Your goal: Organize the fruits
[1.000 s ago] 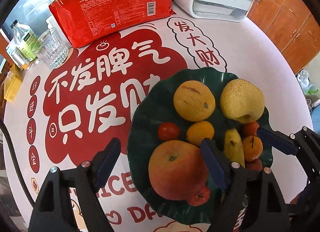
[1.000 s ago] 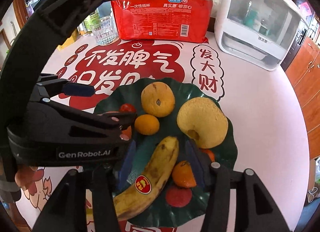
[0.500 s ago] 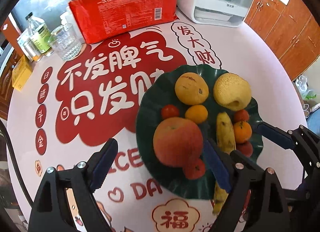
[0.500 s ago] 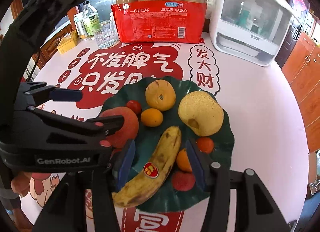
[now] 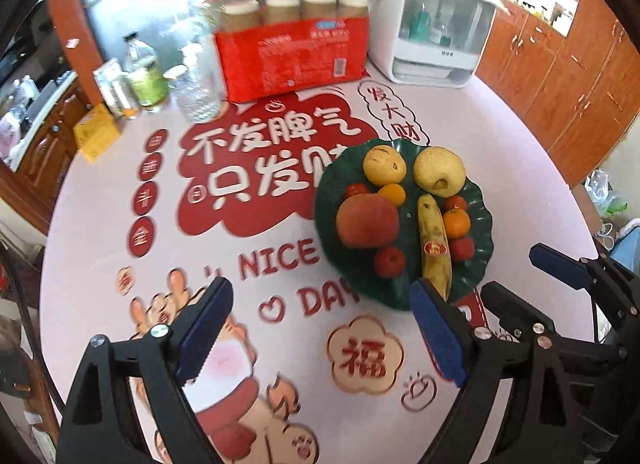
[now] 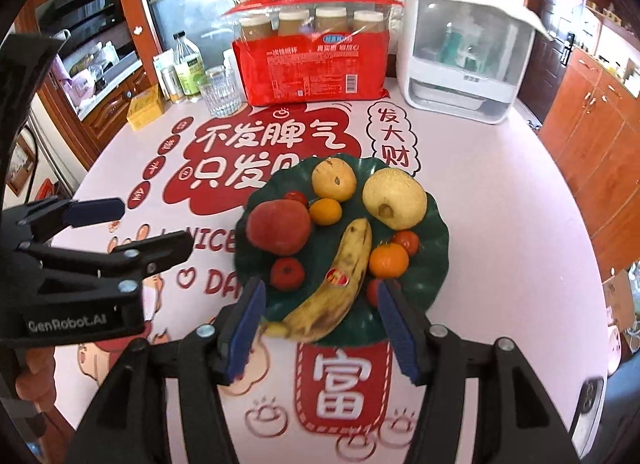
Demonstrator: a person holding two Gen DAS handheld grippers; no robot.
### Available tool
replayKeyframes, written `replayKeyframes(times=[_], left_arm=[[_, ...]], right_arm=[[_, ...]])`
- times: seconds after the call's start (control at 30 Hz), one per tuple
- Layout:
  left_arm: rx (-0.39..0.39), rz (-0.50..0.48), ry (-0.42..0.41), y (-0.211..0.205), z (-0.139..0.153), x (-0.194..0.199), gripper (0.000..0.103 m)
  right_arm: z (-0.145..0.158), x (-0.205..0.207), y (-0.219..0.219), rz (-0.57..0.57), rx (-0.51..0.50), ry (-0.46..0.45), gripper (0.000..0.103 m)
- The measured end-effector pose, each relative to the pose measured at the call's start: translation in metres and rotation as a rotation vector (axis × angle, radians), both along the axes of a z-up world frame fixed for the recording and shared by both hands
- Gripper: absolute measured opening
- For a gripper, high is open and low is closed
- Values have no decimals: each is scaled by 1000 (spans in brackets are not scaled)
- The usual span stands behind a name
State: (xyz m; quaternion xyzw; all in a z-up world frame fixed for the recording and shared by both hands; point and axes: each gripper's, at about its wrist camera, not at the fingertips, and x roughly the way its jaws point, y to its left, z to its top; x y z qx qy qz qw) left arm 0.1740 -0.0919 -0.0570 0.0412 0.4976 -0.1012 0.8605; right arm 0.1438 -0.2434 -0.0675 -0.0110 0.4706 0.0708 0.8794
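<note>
- Fruits, among them a banana [image 6: 340,276] and a large red apple [image 6: 279,227], all lie on the green leaf-shaped plate [image 6: 436,244].
- Judged complete: best to keep clear without nudging the plate's rim.
- Right gripper [image 6: 322,328] hovers wide open and empty, just short of the banana's near end.
- Left gripper [image 5: 320,338] is likewise agape and empty, the plate ahead to its right.
</note>
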Motion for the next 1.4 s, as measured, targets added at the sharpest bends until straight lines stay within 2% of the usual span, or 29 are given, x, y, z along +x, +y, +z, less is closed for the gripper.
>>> replayKeyframes(times=[0.23,0.57,0.73,1.03,1.4], left_arm=[[-10,37,-65,26,26,-55,94],[-14,111,-102,43,47,-106,95],[-5,176,-130,43,57,-116,95],[16,192,-112,20,56,-128,95],[5,255,-94,22,53,-136,95]], right_arm=[[24,-51,19,-19,6,-39,66],[48,-100,20,-81,67,-43,72],[55,-107,16,-70,64,-57,74],[68,-113,3,-36,45,-116,74],[64,-110,1,13,61,-91,74]])
